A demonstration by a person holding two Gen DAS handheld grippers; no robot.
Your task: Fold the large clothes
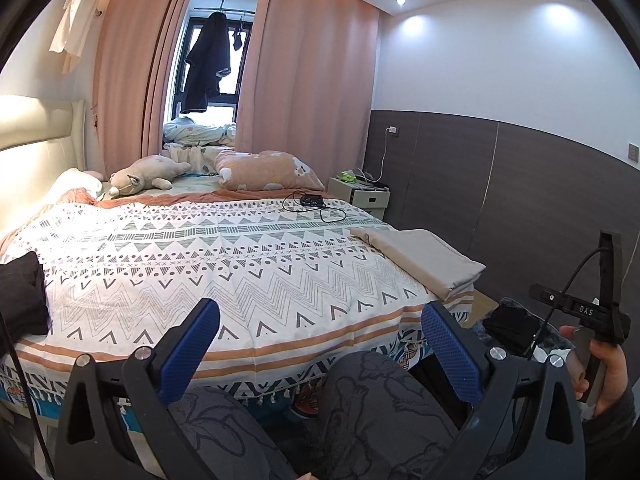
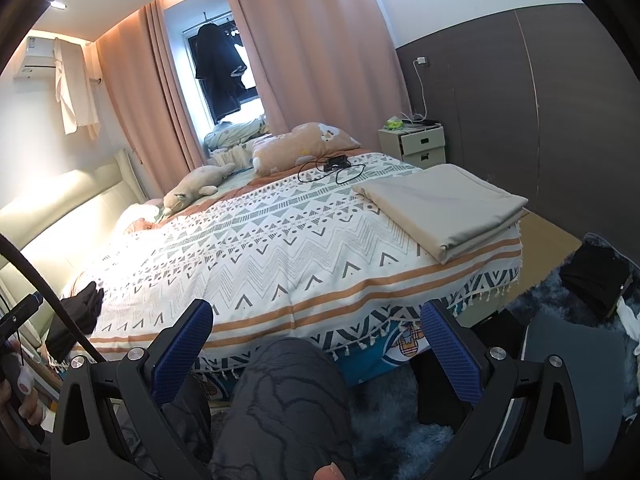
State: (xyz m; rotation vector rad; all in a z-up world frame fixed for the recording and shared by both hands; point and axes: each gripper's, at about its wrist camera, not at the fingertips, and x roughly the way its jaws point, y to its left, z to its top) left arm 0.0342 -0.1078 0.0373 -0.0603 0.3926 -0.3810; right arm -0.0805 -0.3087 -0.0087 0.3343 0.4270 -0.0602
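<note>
A folded beige cloth lies on the near right corner of the bed; it also shows in the right wrist view. A black garment lies at the bed's left edge, also seen in the right wrist view. My left gripper is open and empty, held low in front of the bed above my knees. My right gripper is open and empty, also low before the bed's near edge. The right gripper's handle shows in the left wrist view.
The bed has a patterned white spread. A black device with cable, a plush toy and a pillow lie at the far side. A nightstand stands by the wall. Dark clothes sit on a blue rug at right.
</note>
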